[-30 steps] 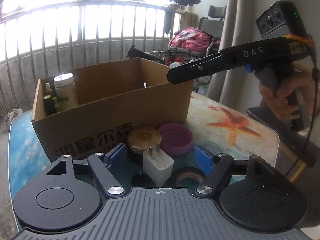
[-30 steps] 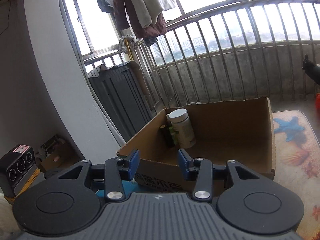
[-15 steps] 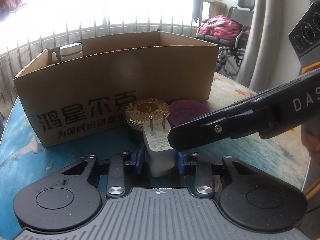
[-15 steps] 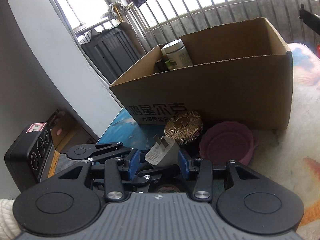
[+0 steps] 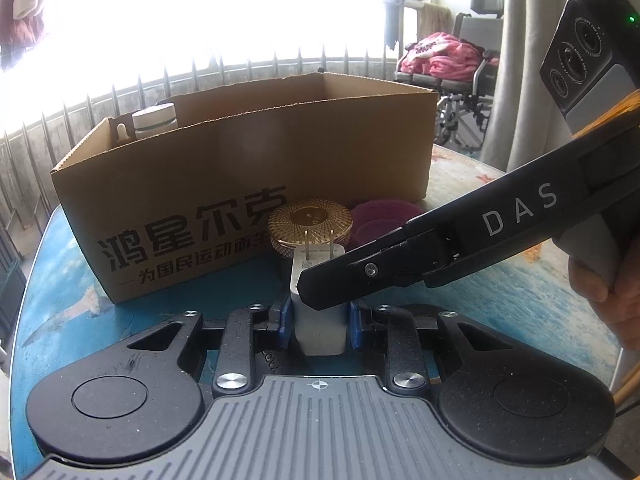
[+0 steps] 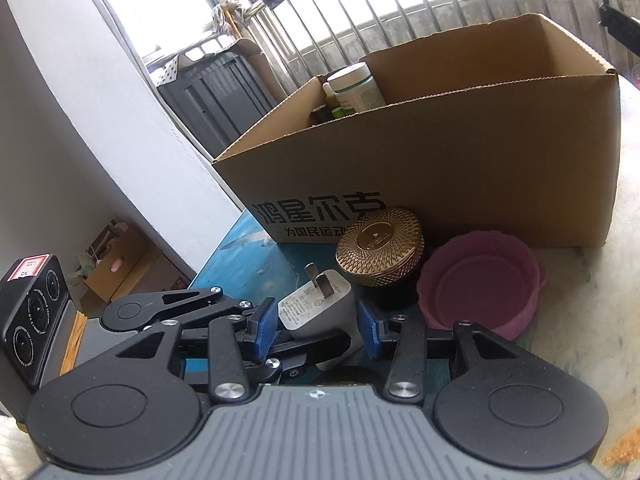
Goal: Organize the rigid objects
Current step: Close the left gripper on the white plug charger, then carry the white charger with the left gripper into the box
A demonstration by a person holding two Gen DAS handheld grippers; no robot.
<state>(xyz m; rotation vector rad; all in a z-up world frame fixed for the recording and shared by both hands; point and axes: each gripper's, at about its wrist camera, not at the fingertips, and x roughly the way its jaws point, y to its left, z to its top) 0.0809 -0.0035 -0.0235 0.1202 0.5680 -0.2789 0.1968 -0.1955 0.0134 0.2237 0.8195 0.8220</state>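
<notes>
Blue tabletop (image 5: 72, 280) lay under both my tools, before the cardboard box (image 5: 240, 168). My left gripper (image 5: 318, 322) tilted downward, jaws closing on the white charger (image 5: 320, 320), prongs aimed boxward. My right gripper (image 6: 316, 322) reached across it, half open, pads clear.

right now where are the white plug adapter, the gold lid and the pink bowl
white plug adapter (image 5: 320, 330), left wrist view, lower front face
gold lid (image 6: 380, 242), right wrist view, top centre
pink bowl (image 6: 480, 280), right wrist view, inner floor
</notes>
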